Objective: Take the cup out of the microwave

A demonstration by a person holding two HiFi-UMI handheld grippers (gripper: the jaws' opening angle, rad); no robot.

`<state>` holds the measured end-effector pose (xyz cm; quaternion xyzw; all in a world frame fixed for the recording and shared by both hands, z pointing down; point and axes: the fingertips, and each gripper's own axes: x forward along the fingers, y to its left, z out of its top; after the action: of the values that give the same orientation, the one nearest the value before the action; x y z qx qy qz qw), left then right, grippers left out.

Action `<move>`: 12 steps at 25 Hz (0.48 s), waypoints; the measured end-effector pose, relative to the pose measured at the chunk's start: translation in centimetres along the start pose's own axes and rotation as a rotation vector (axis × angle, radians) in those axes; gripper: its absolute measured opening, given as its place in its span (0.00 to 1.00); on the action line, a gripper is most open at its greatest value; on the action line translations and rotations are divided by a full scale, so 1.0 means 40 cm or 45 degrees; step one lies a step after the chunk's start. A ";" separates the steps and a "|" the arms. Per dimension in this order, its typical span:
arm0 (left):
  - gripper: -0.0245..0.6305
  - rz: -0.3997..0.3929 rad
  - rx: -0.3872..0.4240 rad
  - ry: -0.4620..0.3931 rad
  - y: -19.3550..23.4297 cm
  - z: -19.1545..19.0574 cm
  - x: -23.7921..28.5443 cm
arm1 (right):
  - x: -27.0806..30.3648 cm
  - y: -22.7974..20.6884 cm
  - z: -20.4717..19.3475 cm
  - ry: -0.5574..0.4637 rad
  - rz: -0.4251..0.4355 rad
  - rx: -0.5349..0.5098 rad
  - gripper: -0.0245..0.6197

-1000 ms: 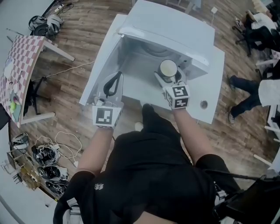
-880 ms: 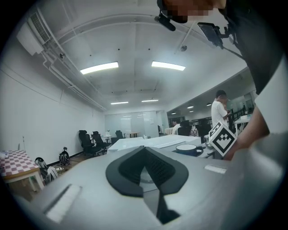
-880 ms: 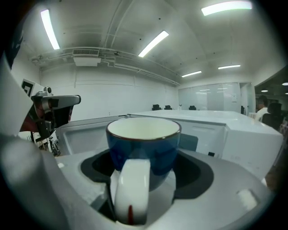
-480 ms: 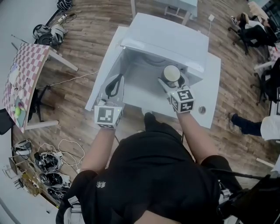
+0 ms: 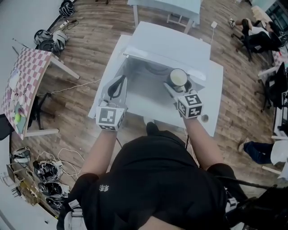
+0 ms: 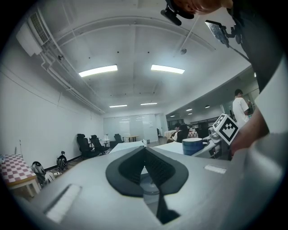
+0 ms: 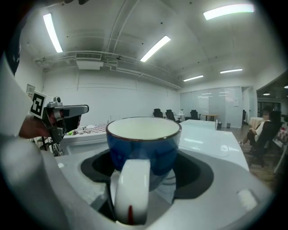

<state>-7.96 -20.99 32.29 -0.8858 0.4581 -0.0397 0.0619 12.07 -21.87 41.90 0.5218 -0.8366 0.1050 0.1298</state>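
The cup (image 5: 177,77) is blue outside and cream inside, with a white handle. My right gripper (image 5: 177,82) is shut on it, in front of the white microwave (image 5: 171,42) near the right side of its opening. In the right gripper view the cup (image 7: 144,143) stands upright between the jaws, handle (image 7: 130,191) toward the camera, with open room behind it. My left gripper (image 5: 117,86) hangs at the opening's left side, shut with nothing in it; its dark pads (image 6: 130,168) meet at the tip. From there the cup (image 6: 192,146) shows to the right.
The microwave stands on a white table (image 5: 217,101) with a small round fitting (image 5: 204,118) near its right front. A checkered table (image 5: 22,76) and cable piles (image 5: 45,166) lie to the left. Another white table (image 5: 166,6) stands behind. Office chairs and seated people (image 5: 252,31) are at right.
The right gripper keeps its hold on the cup and has shifted slightly up the picture. The whole view has drifted, with the microwave now looking smaller. The left gripper holds its place.
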 end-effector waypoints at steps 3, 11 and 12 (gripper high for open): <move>0.05 -0.004 0.004 -0.017 0.012 0.026 0.000 | -0.011 0.003 0.013 -0.001 -0.004 0.004 0.64; 0.05 -0.054 0.032 -0.012 0.021 0.090 0.023 | -0.030 0.000 0.110 -0.032 0.030 0.016 0.64; 0.05 -0.056 0.035 -0.016 0.023 0.097 0.021 | -0.033 0.001 0.124 -0.038 0.028 0.012 0.64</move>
<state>-7.73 -21.95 28.33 -0.8950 0.4376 -0.0418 0.0760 12.04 -22.30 36.79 0.5147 -0.8435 0.1028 0.1137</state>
